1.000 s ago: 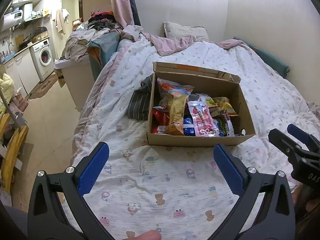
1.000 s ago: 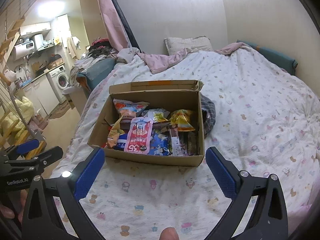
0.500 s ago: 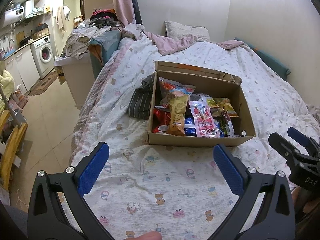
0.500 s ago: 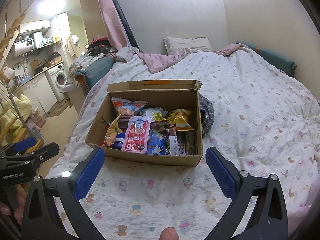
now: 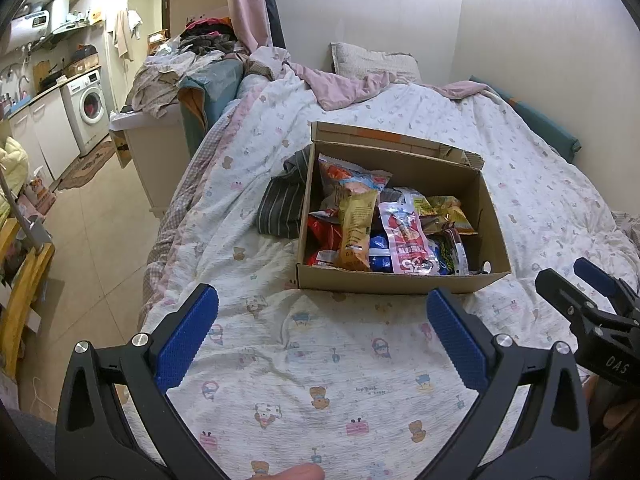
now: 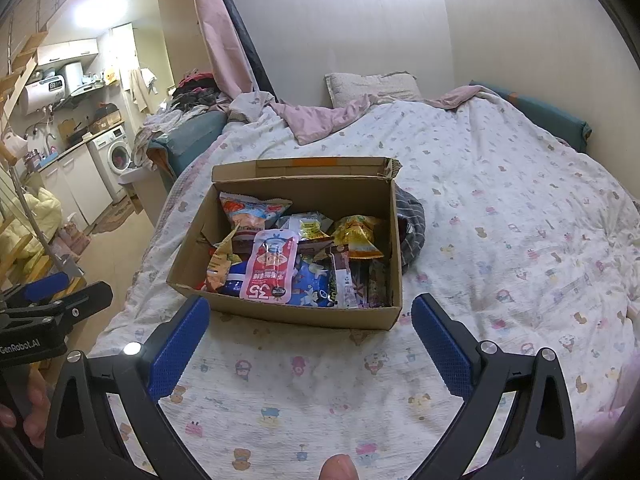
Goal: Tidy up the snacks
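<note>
An open cardboard box (image 5: pixel 400 280) (image 6: pixel 288 312) full of snack packets sits on the bed. A pink pouch marked 35 (image 5: pixel 408 244) (image 6: pixel 270 270) lies on top, beside a yellow packet (image 5: pixel 356 228) and an orange-yellow bag (image 6: pixel 358 236). My left gripper (image 5: pixel 322 316) is open and empty, just short of the box's near wall. My right gripper (image 6: pixel 310 320) is open and empty, also just short of the near wall. Each gripper shows at the edge of the other's view: the right one (image 5: pixel 576 284), the left one (image 6: pixel 68 290).
The bed is covered by a white cartoon-print quilt (image 5: pixel 312 368) (image 6: pixel 500 216). A dark striped cloth (image 5: pixel 284 200) (image 6: pixel 410 232) lies against the box's side. A pillow (image 6: pixel 372 84) and pink blanket lie at the head. Floor and a washing machine (image 5: pixel 90 110) are to the left.
Both grippers have shifted slightly; the box sits a little lower and nearer in the right wrist view. Both stay open and empty.
</note>
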`<act>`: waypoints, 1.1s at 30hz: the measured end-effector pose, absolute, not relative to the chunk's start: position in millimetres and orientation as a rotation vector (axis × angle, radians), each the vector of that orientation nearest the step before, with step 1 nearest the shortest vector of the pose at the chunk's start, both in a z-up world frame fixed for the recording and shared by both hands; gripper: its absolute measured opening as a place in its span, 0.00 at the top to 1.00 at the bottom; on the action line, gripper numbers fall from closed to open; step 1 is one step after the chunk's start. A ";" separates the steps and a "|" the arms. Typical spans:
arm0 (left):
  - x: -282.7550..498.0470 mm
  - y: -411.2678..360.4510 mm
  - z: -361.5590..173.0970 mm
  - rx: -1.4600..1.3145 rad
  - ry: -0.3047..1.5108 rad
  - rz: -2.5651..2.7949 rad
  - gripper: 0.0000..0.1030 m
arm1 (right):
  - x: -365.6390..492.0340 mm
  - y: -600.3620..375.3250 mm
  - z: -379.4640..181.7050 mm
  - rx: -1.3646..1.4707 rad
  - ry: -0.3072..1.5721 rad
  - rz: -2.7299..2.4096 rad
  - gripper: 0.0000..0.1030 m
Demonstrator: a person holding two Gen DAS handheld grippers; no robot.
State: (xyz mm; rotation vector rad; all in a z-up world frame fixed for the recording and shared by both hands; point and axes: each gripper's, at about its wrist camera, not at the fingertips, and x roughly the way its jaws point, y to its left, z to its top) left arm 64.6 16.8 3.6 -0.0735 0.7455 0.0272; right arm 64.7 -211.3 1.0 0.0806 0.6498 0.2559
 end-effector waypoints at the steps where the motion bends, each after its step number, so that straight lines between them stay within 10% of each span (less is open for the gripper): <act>1: 64.9 17.0 3.4 -0.073 0.747 0.026 0.00 | 64.7 -211.2 1.1 0.080 0.650 0.256 0.00; 33: 63.8 15.1 1.6 -0.072 0.749 0.024 0.00 | 63.0 -213.4 3.2 0.073 0.641 0.247 0.00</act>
